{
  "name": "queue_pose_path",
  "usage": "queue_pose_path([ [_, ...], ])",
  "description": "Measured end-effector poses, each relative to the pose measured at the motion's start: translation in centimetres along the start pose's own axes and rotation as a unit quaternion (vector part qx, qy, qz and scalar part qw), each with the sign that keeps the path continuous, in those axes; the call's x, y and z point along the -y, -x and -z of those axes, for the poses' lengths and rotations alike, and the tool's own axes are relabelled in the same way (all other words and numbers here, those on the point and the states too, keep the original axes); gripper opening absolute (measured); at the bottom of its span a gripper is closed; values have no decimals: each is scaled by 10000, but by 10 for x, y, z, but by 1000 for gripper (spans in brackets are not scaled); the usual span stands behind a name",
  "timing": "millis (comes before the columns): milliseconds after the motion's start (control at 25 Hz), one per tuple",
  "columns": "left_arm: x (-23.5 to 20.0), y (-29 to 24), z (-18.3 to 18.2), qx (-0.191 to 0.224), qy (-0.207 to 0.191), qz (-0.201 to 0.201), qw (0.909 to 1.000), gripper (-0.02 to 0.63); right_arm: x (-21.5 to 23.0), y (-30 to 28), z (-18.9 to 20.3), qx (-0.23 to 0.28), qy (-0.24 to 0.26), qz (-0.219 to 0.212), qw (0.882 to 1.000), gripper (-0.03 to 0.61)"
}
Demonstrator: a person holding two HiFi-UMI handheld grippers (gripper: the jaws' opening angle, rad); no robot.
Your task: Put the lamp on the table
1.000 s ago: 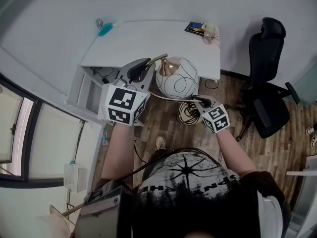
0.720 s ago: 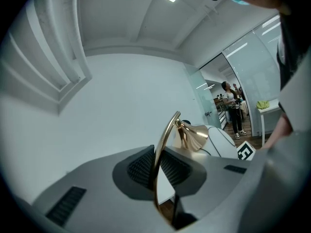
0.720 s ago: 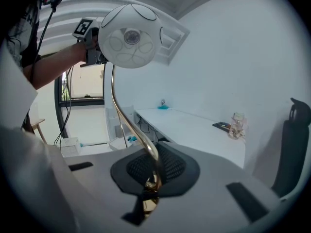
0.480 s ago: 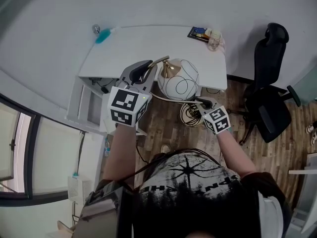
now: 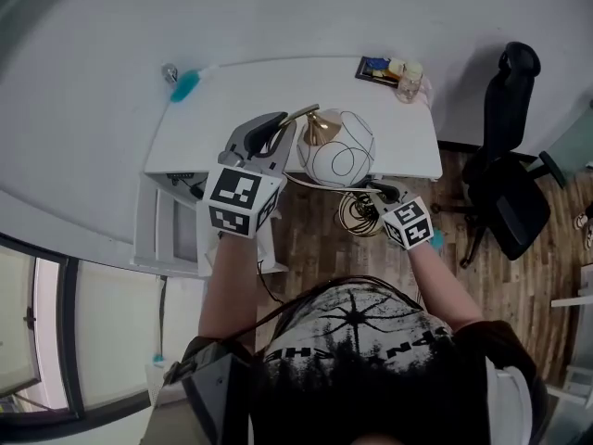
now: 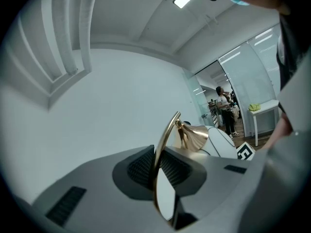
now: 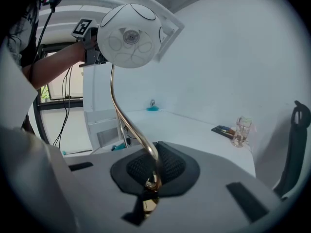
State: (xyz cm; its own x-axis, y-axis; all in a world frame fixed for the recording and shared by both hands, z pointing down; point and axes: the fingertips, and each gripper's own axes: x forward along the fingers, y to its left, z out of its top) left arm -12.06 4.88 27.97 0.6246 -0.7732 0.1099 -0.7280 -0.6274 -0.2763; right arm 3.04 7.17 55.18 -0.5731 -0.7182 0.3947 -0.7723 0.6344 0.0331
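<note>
The lamp has a white globe shade with thin black lines, a brass cone and a curved brass stem. I carry it in both grippers over the near edge of the white table. The left gripper is shut on the brass arc beside the cone. Lower and to the right, the right gripper is shut on the stem's lower end, with the shade high above it. A coil of cable hangs below the shade.
On the table's far right corner stand a glass jar and a dark tray; a teal object lies at the far left. A white drawer unit sits left of the table, a black office chair on the right.
Both grippers and the lamp have moved forward toward the table; the shade now hangs over its near edge. Both grips are unchanged.
</note>
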Motion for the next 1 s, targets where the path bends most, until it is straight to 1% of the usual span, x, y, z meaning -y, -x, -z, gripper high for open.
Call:
queue_pose_path([
  [240,-39,-3,20,91,108,208,9997,48,-8,-32,-10,-114,-35,189,9997,18],
  [400,-58,-9,25,159,152,299,9993,48,-7,-48,-17,-92,-46,295,9995,18],
  [680,-68,-31,33,178,238,494,9983,49,4,-57,-15,-220,-179,439,9986,18],
  [1000,-83,-61,47,133,323,418,9985,51,28,-82,-11,-272,-176,312,9990,18],
])
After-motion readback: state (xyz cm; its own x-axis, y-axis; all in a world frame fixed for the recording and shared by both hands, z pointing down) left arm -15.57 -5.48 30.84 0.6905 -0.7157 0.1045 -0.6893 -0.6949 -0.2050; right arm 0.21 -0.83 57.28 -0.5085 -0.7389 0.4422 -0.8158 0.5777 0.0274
